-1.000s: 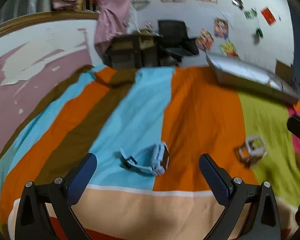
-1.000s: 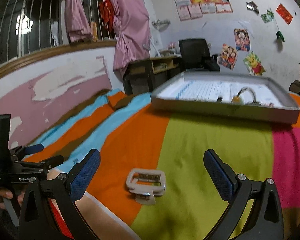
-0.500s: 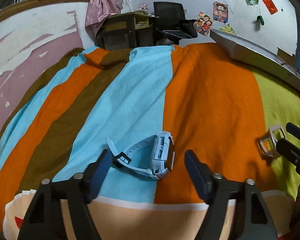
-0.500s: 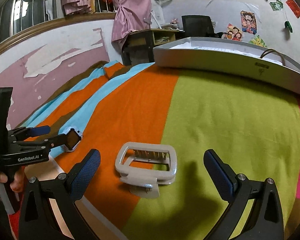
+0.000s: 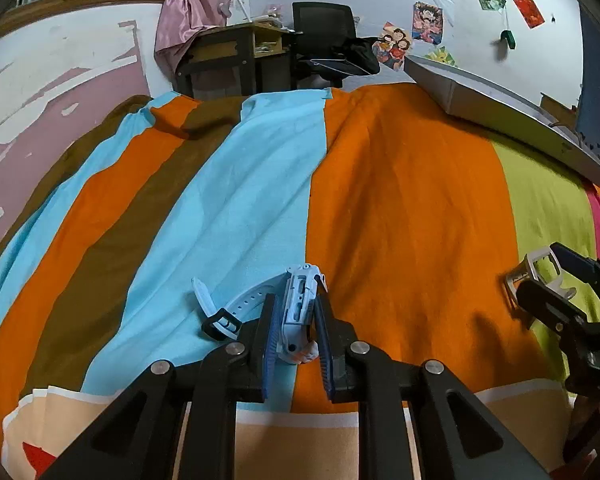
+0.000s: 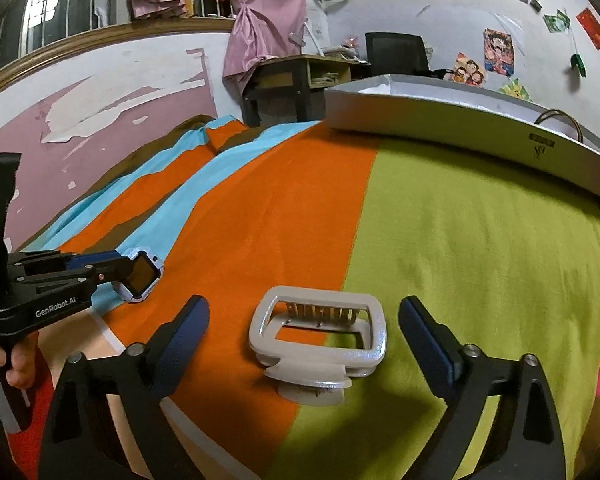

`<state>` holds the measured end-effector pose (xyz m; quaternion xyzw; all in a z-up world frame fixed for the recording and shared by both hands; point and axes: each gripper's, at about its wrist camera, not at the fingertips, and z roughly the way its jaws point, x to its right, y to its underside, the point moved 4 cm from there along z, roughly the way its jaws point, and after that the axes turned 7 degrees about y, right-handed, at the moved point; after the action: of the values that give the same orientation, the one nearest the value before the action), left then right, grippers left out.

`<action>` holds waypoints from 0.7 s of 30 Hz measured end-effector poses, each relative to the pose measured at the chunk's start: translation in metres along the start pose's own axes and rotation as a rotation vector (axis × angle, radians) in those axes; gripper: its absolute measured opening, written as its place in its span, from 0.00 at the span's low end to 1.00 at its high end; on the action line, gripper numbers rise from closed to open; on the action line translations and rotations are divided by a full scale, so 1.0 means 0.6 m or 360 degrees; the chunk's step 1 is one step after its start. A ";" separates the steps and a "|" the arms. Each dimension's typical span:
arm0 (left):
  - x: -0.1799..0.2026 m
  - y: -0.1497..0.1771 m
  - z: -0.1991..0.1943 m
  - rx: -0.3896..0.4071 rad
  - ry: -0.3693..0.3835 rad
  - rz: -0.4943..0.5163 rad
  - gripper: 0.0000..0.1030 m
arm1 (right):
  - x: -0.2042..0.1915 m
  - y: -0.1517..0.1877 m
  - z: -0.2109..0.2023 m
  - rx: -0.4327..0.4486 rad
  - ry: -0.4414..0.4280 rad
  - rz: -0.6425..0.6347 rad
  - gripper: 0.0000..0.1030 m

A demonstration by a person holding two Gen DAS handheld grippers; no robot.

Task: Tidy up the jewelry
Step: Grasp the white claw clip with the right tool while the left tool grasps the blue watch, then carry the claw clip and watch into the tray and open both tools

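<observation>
- While your left gripper (image 5: 296,332) is clamped on the case of the watch (image 5: 298,308), your right gripper (image 6: 304,332) is spread wide with the clip (image 6: 318,332) lying between its fingers, untouched.
- Both pieces lie near the front edge of the bed (image 5: 400,184); the watch sits where the blue and orange stripes meet, the clip where orange meets green.
- You seem to be at the pick-up step: watch seized but not clearly lifted, clip not yet taken.
- Next, close the right fingers across the clip's frame, then carry both to the tray (image 6: 440,120) at the far right of the bed.
- The watch is pale blue plastic, its case blocky, its perforated strap curling loose to the left; expect it to dangle.
- The clip is glossy off-white plastic, a rounded rectangular frame with teeth; probably slick, so grip squarely.
- The cover is soft cloth, faintly creased.
</observation>
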<state>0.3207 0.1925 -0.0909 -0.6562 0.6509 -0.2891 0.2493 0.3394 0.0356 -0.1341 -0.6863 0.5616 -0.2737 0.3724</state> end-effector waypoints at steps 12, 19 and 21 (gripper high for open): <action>0.009 0.002 -0.013 -0.0008 0.0100 -0.0051 0.15 | -0.005 0.006 -0.011 0.0002 -0.0022 0.0011 0.56; 0.040 0.009 -0.041 -0.0004 0.0235 -0.0122 0.15 | 0.009 -0.004 -0.060 0.0075 -0.0049 -0.0047 0.56; 0.049 0.011 -0.051 -0.0003 0.0268 -0.0126 0.15 | 0.024 -0.009 -0.076 0.0090 -0.0040 -0.0029 0.56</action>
<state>0.2943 0.1646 -0.0724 -0.6550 0.6434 -0.3523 0.1815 0.3095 0.0130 -0.1043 -0.6839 0.5426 -0.2842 0.3963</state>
